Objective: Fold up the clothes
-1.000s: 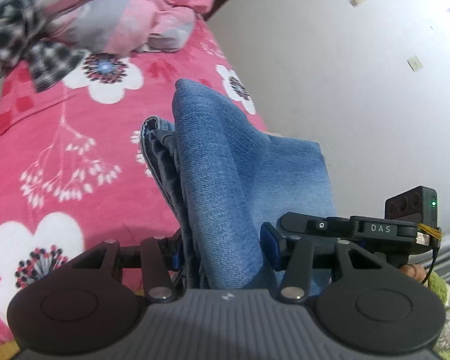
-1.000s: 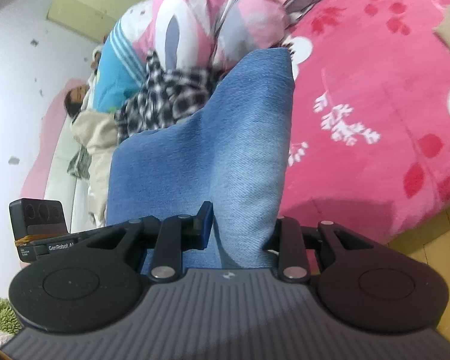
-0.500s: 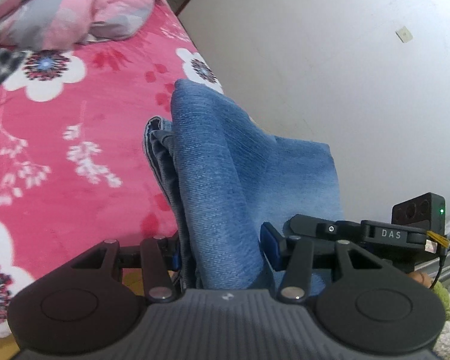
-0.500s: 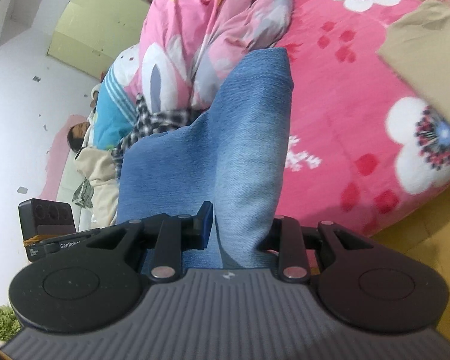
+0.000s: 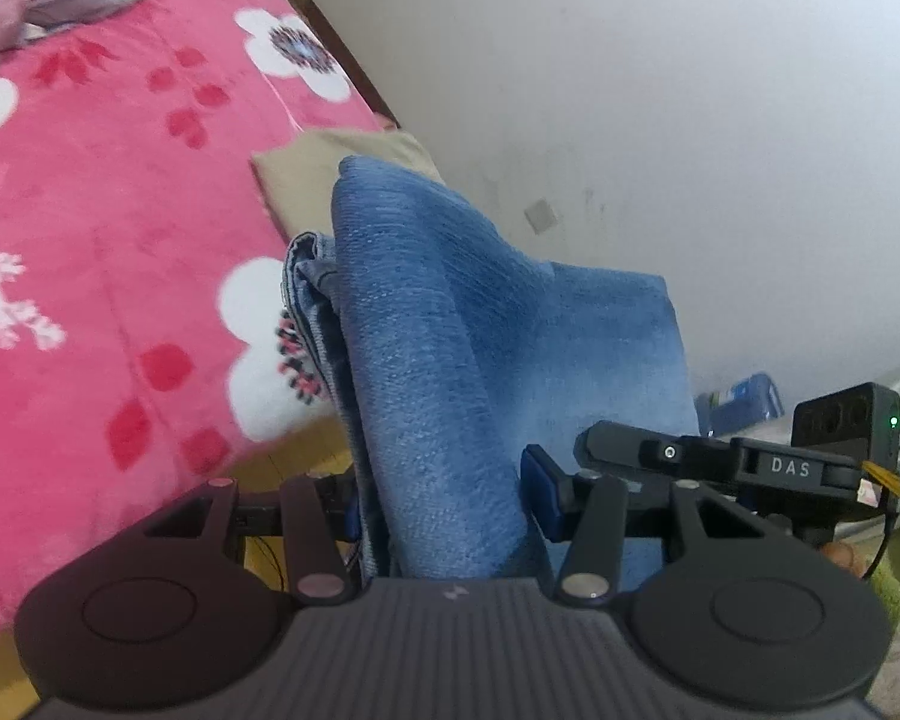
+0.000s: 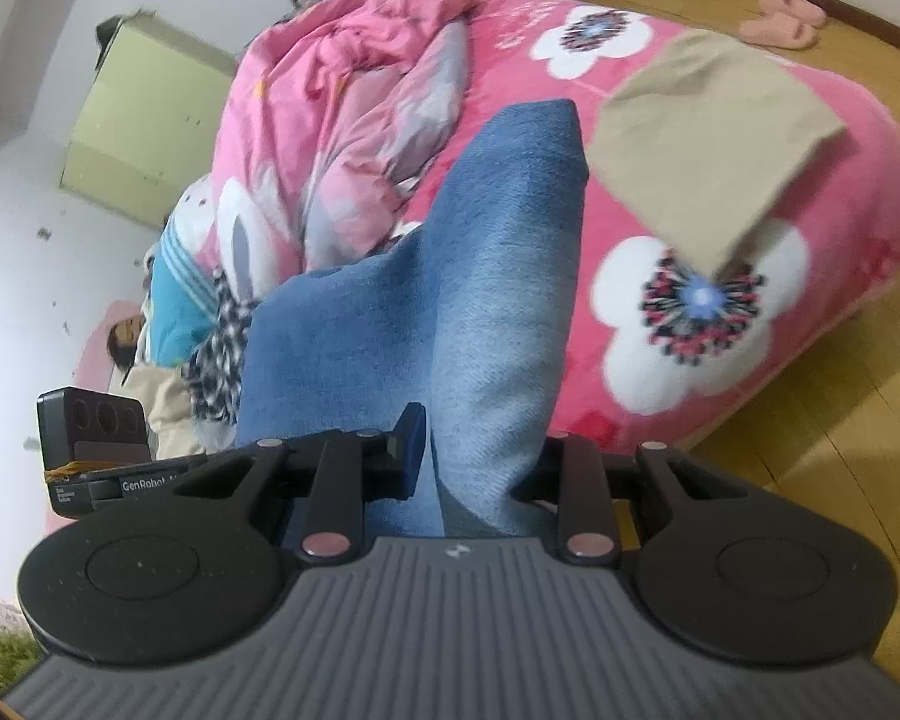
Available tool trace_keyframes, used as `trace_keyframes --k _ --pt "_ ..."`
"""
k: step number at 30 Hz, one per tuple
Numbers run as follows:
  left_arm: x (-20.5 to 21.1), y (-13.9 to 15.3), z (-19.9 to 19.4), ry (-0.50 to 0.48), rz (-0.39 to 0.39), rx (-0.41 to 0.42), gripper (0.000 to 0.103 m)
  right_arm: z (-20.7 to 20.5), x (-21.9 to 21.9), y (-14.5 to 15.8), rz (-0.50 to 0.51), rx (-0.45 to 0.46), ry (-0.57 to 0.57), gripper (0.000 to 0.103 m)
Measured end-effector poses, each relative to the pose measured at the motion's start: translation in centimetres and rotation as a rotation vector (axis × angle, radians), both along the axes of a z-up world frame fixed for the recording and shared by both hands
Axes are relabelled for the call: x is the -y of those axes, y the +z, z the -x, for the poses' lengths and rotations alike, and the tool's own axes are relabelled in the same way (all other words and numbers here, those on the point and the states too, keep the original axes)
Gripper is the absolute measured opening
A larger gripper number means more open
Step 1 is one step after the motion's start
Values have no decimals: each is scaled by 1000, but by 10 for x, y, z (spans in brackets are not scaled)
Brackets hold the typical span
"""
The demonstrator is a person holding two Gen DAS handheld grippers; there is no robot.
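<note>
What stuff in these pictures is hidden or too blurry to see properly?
- Jeans: the lower end is cut off behind the left claw body in the left wrist view, and behind the right claw in the right wrist view.
- Tan cloth: mostly hidden behind the jeans in the left wrist view.
- Flower blanket: motion blur smears the pattern in the right wrist view.
- Slippers: small and distorted near the edge of the right wrist view.

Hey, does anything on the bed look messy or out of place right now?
Yes. A pink quilt lies crumpled in a heap at the bed's far end, with a checked garment bunched beside it. The tan folded garment lies flat and neat.
</note>
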State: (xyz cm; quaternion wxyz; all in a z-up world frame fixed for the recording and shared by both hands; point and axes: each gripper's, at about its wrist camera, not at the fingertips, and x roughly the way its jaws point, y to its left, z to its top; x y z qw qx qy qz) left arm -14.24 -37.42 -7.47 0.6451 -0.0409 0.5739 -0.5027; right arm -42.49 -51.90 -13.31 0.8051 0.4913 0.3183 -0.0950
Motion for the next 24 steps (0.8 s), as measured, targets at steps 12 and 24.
trace_keyframes --k 12,24 --pt "105 -23 5 -62 -28 -24 50 -6 91 -23 -21 -41 4 25" --pt "180 -40 -47 -7 -15 -83 50 -67 182 -21 17 -124 67 25"
